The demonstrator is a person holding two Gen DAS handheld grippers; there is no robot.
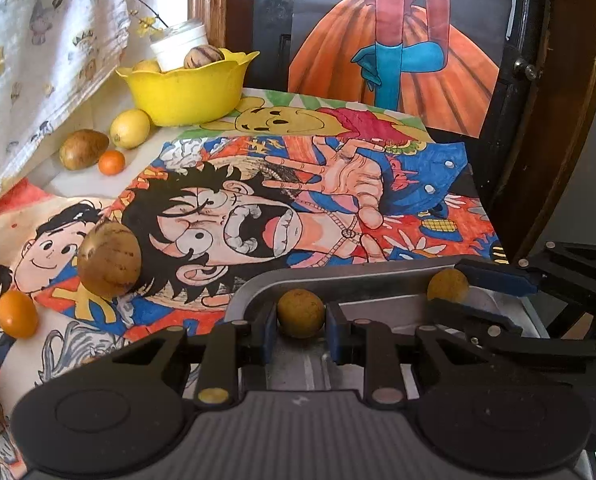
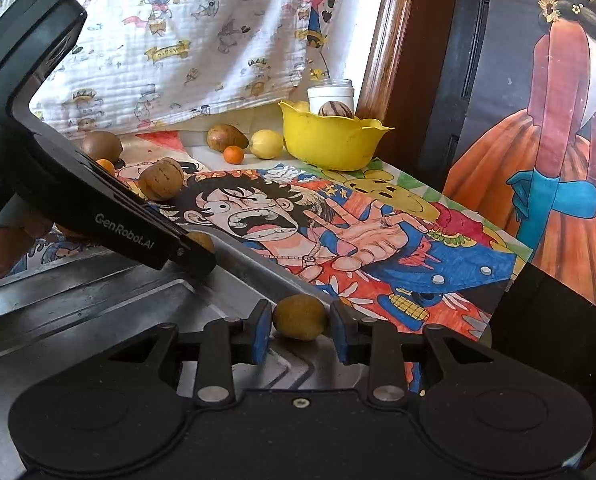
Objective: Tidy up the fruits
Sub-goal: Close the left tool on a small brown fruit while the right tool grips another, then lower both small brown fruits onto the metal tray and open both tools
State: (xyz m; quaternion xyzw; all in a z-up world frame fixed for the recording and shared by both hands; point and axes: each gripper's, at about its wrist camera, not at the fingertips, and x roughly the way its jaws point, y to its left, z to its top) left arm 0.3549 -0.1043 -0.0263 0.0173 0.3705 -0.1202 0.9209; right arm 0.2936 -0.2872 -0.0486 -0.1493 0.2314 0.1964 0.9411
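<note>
Low at the near edge of the left wrist view, left gripper (image 1: 301,326) narrowed around a round brown fruit (image 1: 300,313), blue pads (image 1: 271,332) pressed against both of its sides, just inside the curved rim of a grey metal tray (image 1: 378,276). Off to the right along the same rim, right gripper (image 2: 300,328) reaching in from the side, fingers set narrow on either side of a second brown fruit (image 2: 300,317). Seen from the right wrist, left pad touching that fruit, right pad just beside it; cannot tell whether truly clamped or only flanking. Resting low against the tray floor near the rim. Beyond the tray, a bright cartoon drawing (image 1: 338,184) spread flat over the table. On its left part, a large brown fruit (image 1: 109,258), and nearer the left edge an orange fruit (image 1: 17,314). Far back at the left corner, a yellow bowl (image 1: 186,92) with a scalloped rim, holding a white jar (image 1: 180,46) and a striped brown fruit (image 1: 204,57). Just in front of the bowl, a lemon (image 1: 130,128); beside the lemon, an oval brown fruit (image 1: 84,149) and a small orange (image 1: 112,162), these two close together. Behind all of that, hanging down, a white printed cloth (image 1: 38,40).
</note>
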